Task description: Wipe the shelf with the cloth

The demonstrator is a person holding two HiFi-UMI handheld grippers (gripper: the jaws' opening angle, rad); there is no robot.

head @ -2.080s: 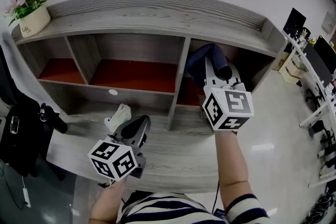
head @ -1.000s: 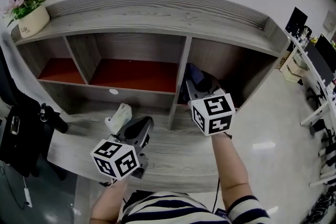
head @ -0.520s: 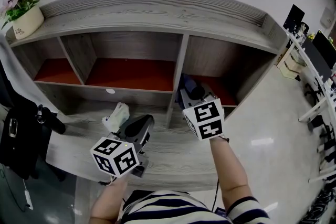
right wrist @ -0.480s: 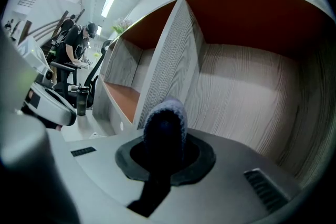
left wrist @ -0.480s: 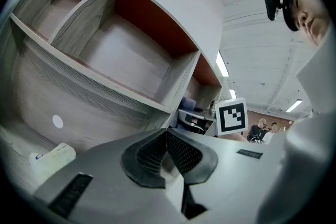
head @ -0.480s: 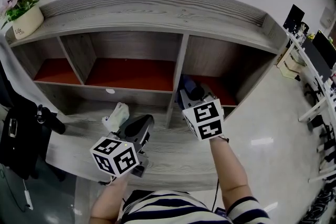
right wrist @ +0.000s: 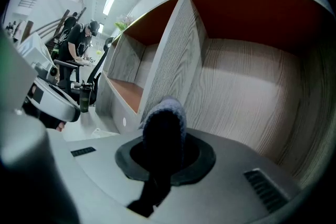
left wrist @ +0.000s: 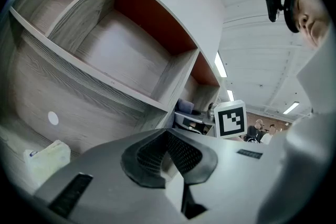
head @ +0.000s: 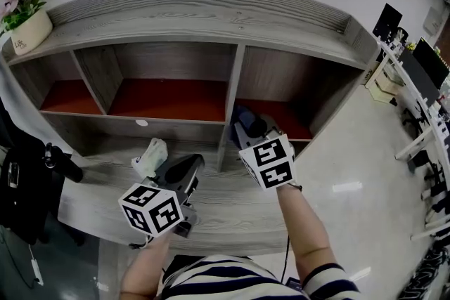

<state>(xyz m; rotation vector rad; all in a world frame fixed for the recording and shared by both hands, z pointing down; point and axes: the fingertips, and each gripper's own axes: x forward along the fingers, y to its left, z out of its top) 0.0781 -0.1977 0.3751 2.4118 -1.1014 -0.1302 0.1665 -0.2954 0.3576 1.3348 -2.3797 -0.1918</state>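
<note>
Barely anything readable here

The small cream round flower pot (head: 28, 30) on top of the grey wooden shelf (head: 197, 16) has dark lettering that looks like "Life", plus a smaller line too tiny to read. Cubes on the left gripper (head: 184, 166) and right gripper (head: 247, 128) carry black-and-white square patterns, no letters.

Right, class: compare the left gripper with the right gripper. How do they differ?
The right gripper is clamped on the dark cloth; the left gripper is shut on nothing. The right is at the right compartment; the left is over the lower ledge. Both carry a marker cube.
</note>
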